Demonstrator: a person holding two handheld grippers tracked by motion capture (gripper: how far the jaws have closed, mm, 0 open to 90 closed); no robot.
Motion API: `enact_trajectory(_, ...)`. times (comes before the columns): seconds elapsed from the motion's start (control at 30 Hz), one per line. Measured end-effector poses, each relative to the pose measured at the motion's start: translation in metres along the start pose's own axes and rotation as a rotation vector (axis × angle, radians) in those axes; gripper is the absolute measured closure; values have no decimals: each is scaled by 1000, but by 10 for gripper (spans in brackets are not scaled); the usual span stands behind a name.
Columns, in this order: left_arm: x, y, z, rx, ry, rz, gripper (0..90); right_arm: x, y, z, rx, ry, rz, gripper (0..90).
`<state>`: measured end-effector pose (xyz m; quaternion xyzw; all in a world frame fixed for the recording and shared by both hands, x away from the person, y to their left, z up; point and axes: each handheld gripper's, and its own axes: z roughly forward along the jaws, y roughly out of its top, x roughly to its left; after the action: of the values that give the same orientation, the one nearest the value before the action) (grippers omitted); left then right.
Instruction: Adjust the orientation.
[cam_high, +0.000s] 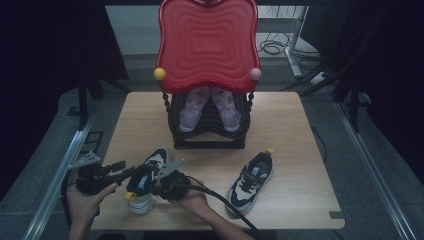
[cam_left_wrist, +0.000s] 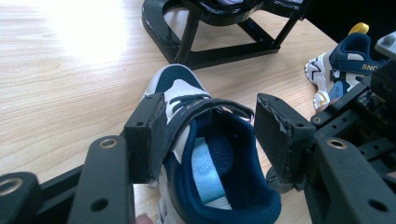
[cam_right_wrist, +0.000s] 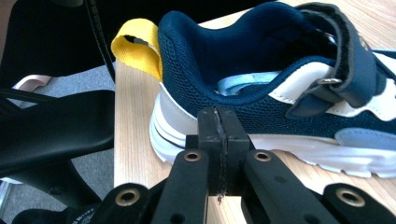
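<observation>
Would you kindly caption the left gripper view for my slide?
Left gripper with open fingers astride a navy shoe's strap, rack base beyond.

Lab: dark-curtained rig table (cam_high: 280, 125)

The letters "SNO" can be read in yellow on the strap of the far sneaker (cam_left_wrist: 348, 63).

Seen in the high view, the black shoe rack (cam_high: 209, 131) with its red top (cam_high: 207, 42) blocks the table (cam_high: 290, 120) at 12 o'clock. Bare wood lies open at 10 and 2 o'clock beside it. At 4 o'clock a navy sneaker (cam_high: 251, 178) stands in the way; between it and the near sneaker (cam_high: 146, 180) at 7 o'clock runs a free lane.
</observation>
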<state>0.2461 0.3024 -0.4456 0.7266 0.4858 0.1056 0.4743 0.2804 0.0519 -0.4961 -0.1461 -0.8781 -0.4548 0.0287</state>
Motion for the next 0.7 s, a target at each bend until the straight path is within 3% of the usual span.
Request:
enact_trajectory(0.47, 2, -1, -2, -2, 4, -1, 447, 9, 7, 17, -20, -3, -10, 900)
enact_trajectory(0.7, 5, -1, -1, 4, 6, -5, 448, 10, 6, 6, -38, -4, -9, 900)
